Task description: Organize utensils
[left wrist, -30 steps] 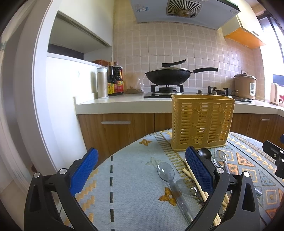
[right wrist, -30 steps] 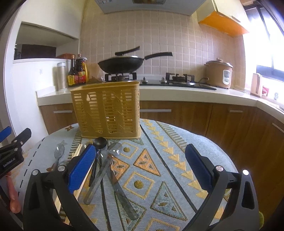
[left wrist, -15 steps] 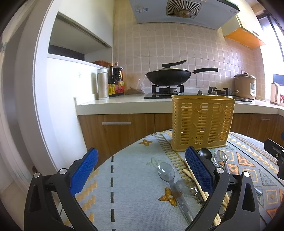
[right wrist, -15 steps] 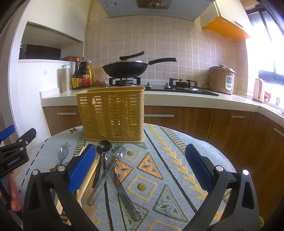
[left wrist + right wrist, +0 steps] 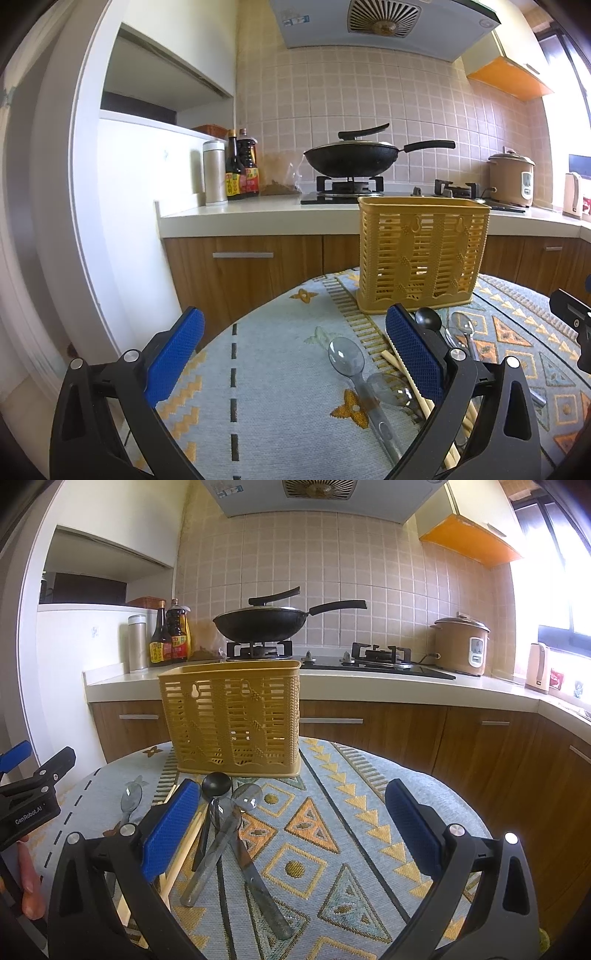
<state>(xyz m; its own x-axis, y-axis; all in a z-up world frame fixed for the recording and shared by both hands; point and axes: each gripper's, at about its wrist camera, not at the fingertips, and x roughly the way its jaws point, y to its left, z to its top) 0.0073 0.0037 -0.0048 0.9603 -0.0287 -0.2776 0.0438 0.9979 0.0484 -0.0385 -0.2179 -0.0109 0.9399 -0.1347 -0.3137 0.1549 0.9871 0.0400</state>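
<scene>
nothing picked yet: the spoons (image 5: 221, 823) and chopsticks (image 5: 181, 849) lie heaped on the cloth (image 5: 332, 834) just before the empty basket (image 5: 231, 716). both the left gripper (image 5: 295, 362) and right gripper (image 5: 291, 830) hover with fingers apart. next, i'd say, close on one spoon.

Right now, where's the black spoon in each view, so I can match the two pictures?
Left wrist: black spoon right of centre, below the basket, beside the right blue pad.
Right wrist: black spoon left of centre, below the basket, beside the left blue pad.
Shared landmark: the basket.
</scene>
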